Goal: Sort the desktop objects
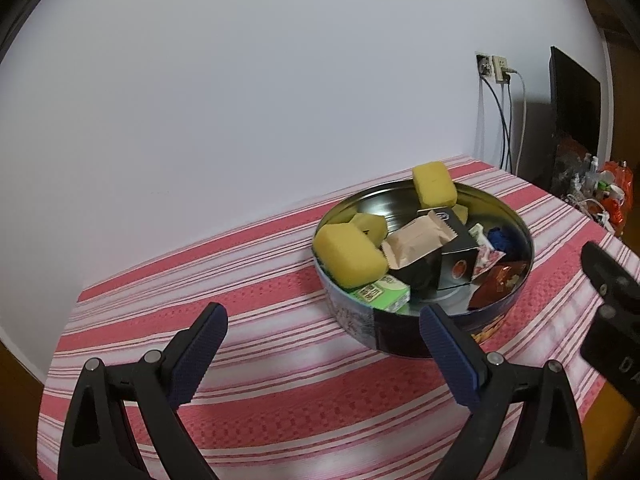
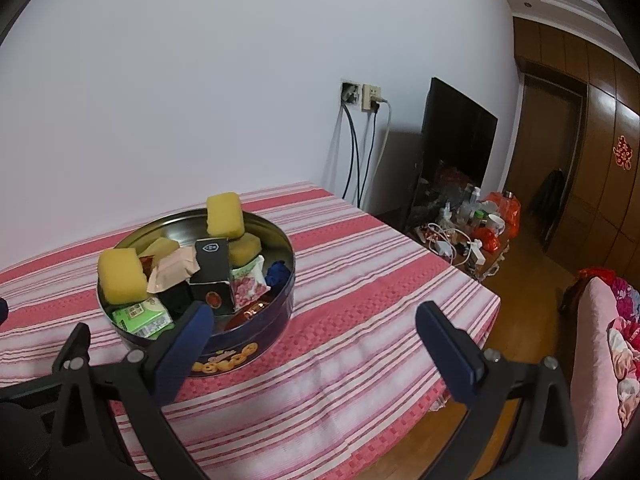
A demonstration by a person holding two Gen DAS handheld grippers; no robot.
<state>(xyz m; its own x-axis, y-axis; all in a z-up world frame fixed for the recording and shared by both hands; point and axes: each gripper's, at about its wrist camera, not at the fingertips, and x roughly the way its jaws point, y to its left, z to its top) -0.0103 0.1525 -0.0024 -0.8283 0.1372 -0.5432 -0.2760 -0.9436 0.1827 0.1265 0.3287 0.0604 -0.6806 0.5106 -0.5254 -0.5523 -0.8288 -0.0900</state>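
Observation:
A round dark-blue biscuit tin [image 1: 404, 340] [image 2: 276, 316] stands on the red-and-white striped tablecloth. It holds several yellow sponges [image 1: 349, 255] [image 2: 120, 276], a black box [image 1: 424, 268] [image 2: 212, 276], a beige sachet [image 1: 416, 240], a green packet [image 1: 380, 292] [image 2: 142, 316] and small wrappers. My left gripper [image 1: 322, 326] hovers open just before the tin's near-left rim, nothing between its fingers. My right gripper [image 2: 310, 326] is open too, at the tin's near-right side, its left finger [image 2: 188, 344] overlapping the rim in view.
The striped table [image 2: 360, 300] ends at right, with wooden floor below. Past it stand a dark screen [image 2: 456, 140], a low stand cluttered with bottles, a mug and cables [image 2: 472, 232], wall sockets [image 2: 364, 96], and a pink sofa [image 2: 600, 360].

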